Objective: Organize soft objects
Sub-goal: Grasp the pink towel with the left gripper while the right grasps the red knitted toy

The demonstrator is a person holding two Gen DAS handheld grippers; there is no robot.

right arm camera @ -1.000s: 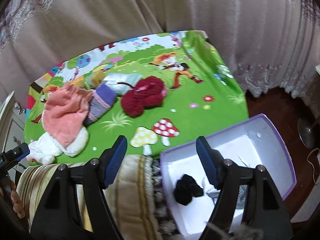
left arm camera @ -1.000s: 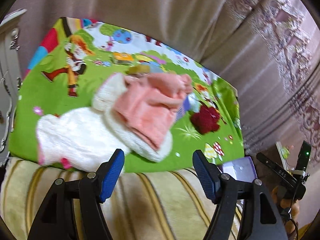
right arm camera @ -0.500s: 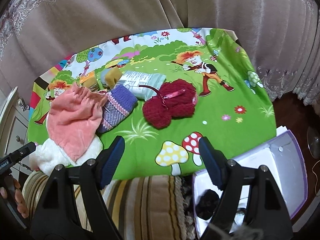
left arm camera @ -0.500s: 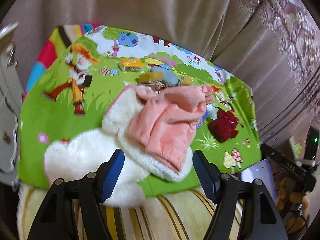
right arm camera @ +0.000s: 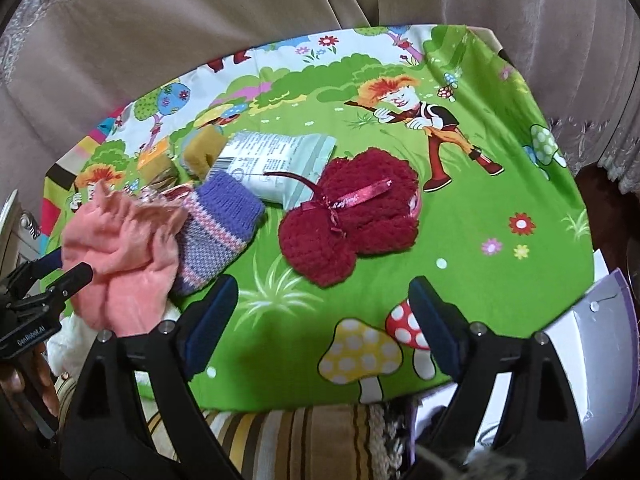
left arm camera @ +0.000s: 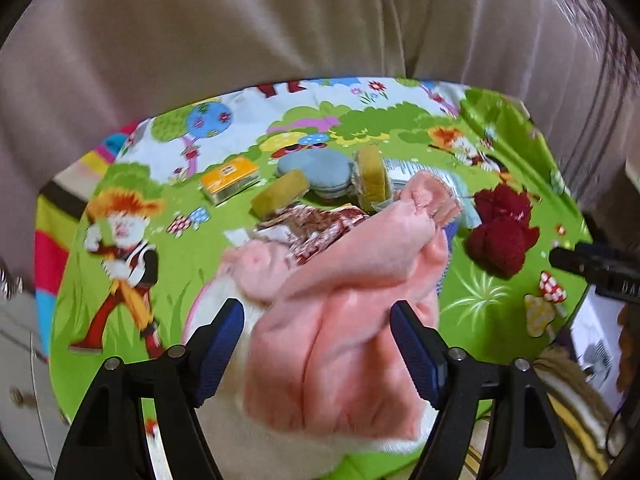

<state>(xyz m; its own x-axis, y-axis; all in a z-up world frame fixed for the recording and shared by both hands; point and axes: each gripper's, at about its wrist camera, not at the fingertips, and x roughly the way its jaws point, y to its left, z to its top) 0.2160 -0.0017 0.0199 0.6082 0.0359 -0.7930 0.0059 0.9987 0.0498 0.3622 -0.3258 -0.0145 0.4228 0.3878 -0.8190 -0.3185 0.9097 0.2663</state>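
Observation:
A pink fleece cloth point(left arm camera: 344, 308) lies over a white fluffy item point(left arm camera: 280, 440) at the near left of the cartoon-print table point(left arm camera: 132, 208). My left gripper point(left arm camera: 318, 344) is open, its jaws on either side of the pink cloth, close above it. The pink cloth also shows in the right wrist view point(right arm camera: 120, 248). A dark red knitted bundle with a ribbon point(right arm camera: 352, 216) lies mid-table, beside a purple striped knit piece point(right arm camera: 218, 226). My right gripper point(right arm camera: 322, 324) is open and empty, near the table's front edge, just short of the red bundle.
Yellow sponges point(left arm camera: 280, 196), a blue pad point(left arm camera: 316, 170), an orange box point(left arm camera: 228, 178) and a white packet point(right arm camera: 276, 156) lie at the back. A purple-rimmed white box point(right arm camera: 600, 340) stands at the lower right. Curtains hang behind. A striped cushion point(right arm camera: 288, 436) lies below.
Both grippers have moved forward over the table. The left one has closed in on the pink cloth, which now sits between its open jaws. The right one has moved away from the box toward the red bundle.

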